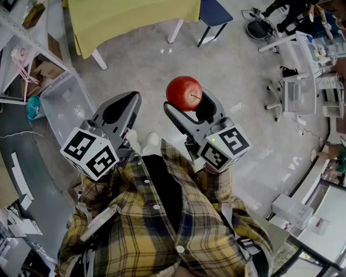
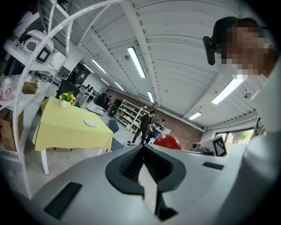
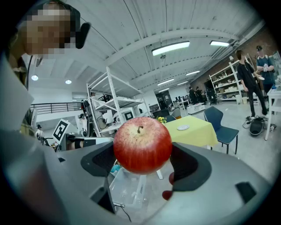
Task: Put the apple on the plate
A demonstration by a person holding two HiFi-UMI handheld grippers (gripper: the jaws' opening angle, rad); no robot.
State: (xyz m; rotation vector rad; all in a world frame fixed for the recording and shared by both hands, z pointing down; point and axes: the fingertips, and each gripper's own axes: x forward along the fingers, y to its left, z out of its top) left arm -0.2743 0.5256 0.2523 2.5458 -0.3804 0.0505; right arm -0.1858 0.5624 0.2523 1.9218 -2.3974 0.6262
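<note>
A red apple (image 1: 184, 93) sits clamped between the jaws of my right gripper (image 1: 186, 101), held out in front of the person's chest above the floor. In the right gripper view the apple (image 3: 142, 145) fills the gap between the dark pads, stem up. My left gripper (image 1: 127, 101) is beside it on the left, jaws together and empty; in its own view the pads (image 2: 131, 165) nearly meet. A small white plate (image 2: 90, 123) lies on the yellow-clothed table (image 2: 70, 129), some way ahead. It also shows as the plate (image 3: 183, 127) in the right gripper view.
The yellow table (image 1: 135, 19) stands at the top of the head view with a blue chair (image 1: 213, 13) beside it. A clear plastic bin (image 1: 65, 108) and metal shelving (image 1: 21, 32) lie to the left, desks and gear to the right. Two people (image 2: 147, 125) stand far off.
</note>
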